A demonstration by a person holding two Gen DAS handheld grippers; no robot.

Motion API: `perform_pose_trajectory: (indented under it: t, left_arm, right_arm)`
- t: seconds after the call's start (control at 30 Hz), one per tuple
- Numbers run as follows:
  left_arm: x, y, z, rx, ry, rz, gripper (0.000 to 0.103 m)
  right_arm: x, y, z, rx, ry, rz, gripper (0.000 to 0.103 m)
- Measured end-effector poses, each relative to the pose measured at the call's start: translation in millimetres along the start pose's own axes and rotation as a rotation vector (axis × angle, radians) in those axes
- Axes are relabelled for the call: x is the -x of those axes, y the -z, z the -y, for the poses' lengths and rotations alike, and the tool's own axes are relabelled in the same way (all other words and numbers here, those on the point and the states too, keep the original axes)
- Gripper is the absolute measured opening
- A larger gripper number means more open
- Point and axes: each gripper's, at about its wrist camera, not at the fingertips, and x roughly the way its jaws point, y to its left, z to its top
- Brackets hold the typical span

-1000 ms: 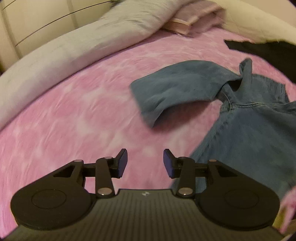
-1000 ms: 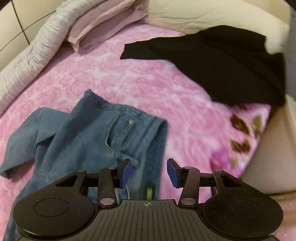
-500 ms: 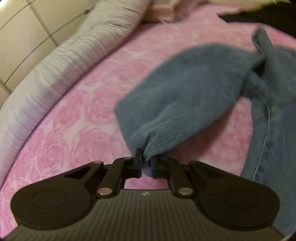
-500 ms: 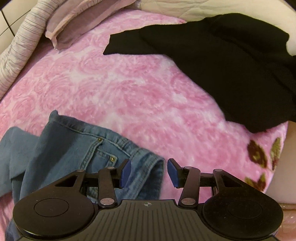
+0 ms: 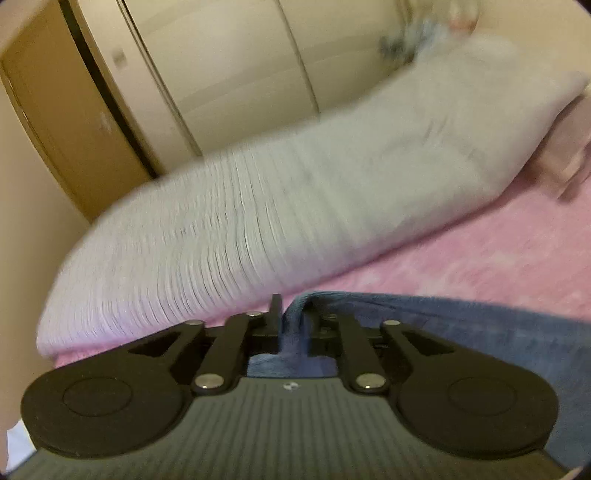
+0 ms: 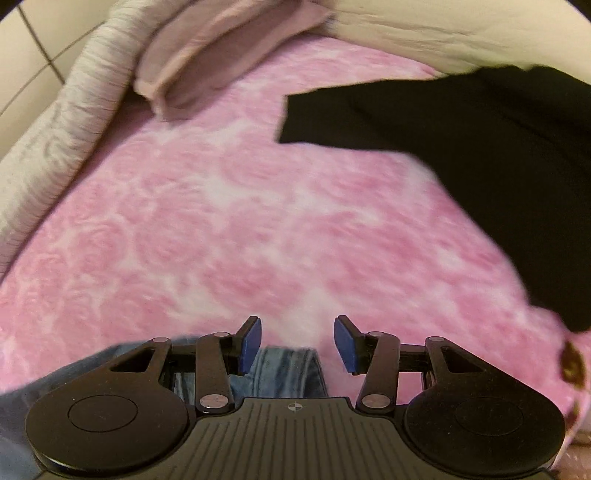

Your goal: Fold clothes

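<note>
My left gripper [image 5: 293, 325] is shut on a leg end of the blue jeans [image 5: 480, 328]; the denim runs from the jaws off to the right over the pink bedspread [image 5: 498, 258]. My right gripper [image 6: 297, 343] is open, its blue pads [image 6: 251, 341] apart, with the jeans' waistband [image 6: 284, 373] lying just under and behind the fingertips. A black garment [image 6: 480, 140] lies spread at the upper right of the right wrist view.
A long grey ribbed bolster [image 5: 277, 206] lies along the bed's far edge, with a cream wardrobe [image 5: 221, 74] behind it. It also shows in the right wrist view [image 6: 66, 122], beside a folded pale pink cloth [image 6: 207, 66] and a cream pillow [image 6: 424, 33].
My left gripper closed on the jeans leg end and has swung left toward the bolster, pulling the denim along. My right gripper moved forward over the waistband and stayed open.
</note>
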Motion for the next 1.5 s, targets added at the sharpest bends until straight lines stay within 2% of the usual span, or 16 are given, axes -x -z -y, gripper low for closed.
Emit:
perform_pose_trajectory:
  t: [0.07,0.17,0.3,0.47,0.57,0.67,0.73,0.83,0.87,0.97,1.0,1.03,1.1,1.2,1.37,1.5]
  left_arm:
    - [-65,-13,40,-0.004,-0.014,-0.105,0.029]
    - [-130,9,62,0.024,-0.043,-0.272,0.029]
    - [-144,62,89,-0.021,-0.132,-0.358,0.029]
    - [-132,98,48,0.205,-0.142,-0.437,0.029]
    - [-112,111,35,0.336,-0.144,-0.449,0.03]
    - [-88,132,35,0.425,-0.091,-0.456,0.03]
    - [-69,142,49,0.454,-0.058,-0.449,0.03]
    - [-46,170,33,0.474,-0.014,-0.447,0.03]
    - [-39,176,32,0.471,-0.002,-0.446,0.03]
    - [-30,183,34,0.443,0.017,-0.434,0.03]
    - [-29,184,36,0.425,0.017,-0.432,0.03]
    - [-29,185,38,0.407,0.018,-0.429,0.03]
    - [-36,190,40,0.365,0.018,-0.428,0.03]
    - [-47,196,37,0.366,0.031,-0.415,0.03]
    - [-71,201,11,0.459,0.069,-0.397,0.031]
    - [-90,199,-28,0.626,0.146,-0.323,0.031]
  right_arm:
    - [-7,-5,-13,0.017,-0.028,0.005,0.048]
    - [-12,-11,-20,0.04,-0.051,0.008,0.048]
    - [-13,-10,1,0.027,-0.061,-0.01,0.049]
    - [-27,7,35,-0.039,-0.084,-0.082,0.054]
    - [-45,21,39,-0.04,-0.135,-0.138,0.06]
    - [-66,32,26,0.009,-0.15,-0.14,0.06]
    - [-66,36,11,0.075,-0.139,-0.114,0.02]
    - [-49,34,-14,0.195,-0.109,-0.018,0.016]
    - [-38,30,-18,0.209,-0.1,0.034,0.016]
    - [-24,8,-5,0.072,-0.02,0.132,0.018]
    - [-28,1,0,0.034,-0.001,0.115,0.024]
    - [-37,-6,5,0.007,0.006,0.057,0.039]
    - [-46,-15,9,-0.034,0.003,-0.026,0.042]
    - [-27,-14,6,-0.092,-0.032,0.027,0.045]
    - [-11,4,-14,-0.178,-0.067,0.046,0.05]
    - [-8,26,-41,-0.182,-0.051,0.013,0.05]
